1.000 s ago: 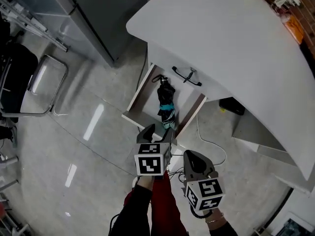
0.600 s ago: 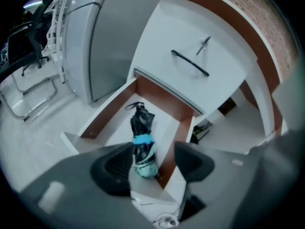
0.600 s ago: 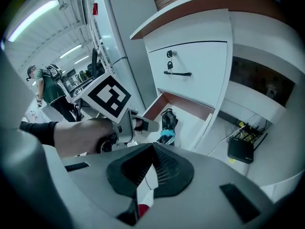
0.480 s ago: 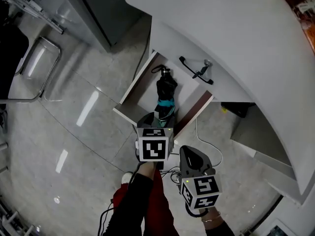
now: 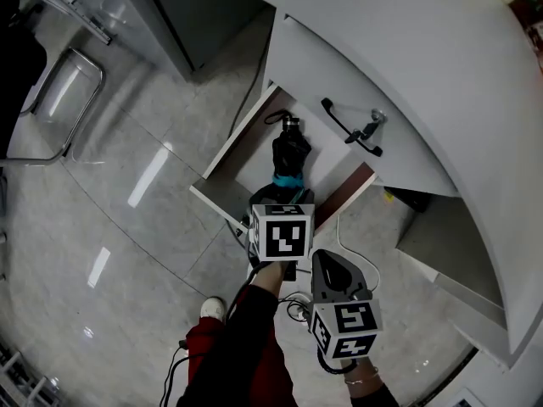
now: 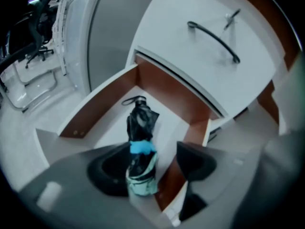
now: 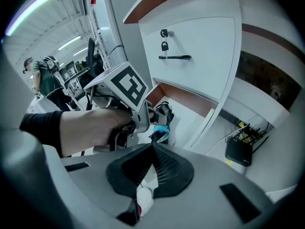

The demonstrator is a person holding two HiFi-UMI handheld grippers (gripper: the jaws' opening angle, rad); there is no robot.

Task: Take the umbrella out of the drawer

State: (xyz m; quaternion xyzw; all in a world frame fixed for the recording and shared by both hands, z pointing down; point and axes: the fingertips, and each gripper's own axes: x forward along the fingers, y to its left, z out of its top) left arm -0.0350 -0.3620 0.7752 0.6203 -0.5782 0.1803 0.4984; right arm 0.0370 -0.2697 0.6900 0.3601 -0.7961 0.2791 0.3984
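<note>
Floor-level drawer [image 5: 227, 156] sits open, umbrella [image 5: 290, 154] inside; left hand-held gripper [image 6: 153, 166] comes down, jaws just opening around it, no grip yet.

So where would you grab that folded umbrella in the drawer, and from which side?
Probably the narrow middle by the blue band, from above, jaws across its width: the umbrella lies flat along the open drawer. The left gripper, whose jaws have just been opening, frames it without touching.

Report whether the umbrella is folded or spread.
Folded: the umbrella lies as a narrow bundle, wrapped tight, inside the open drawer.
</note>
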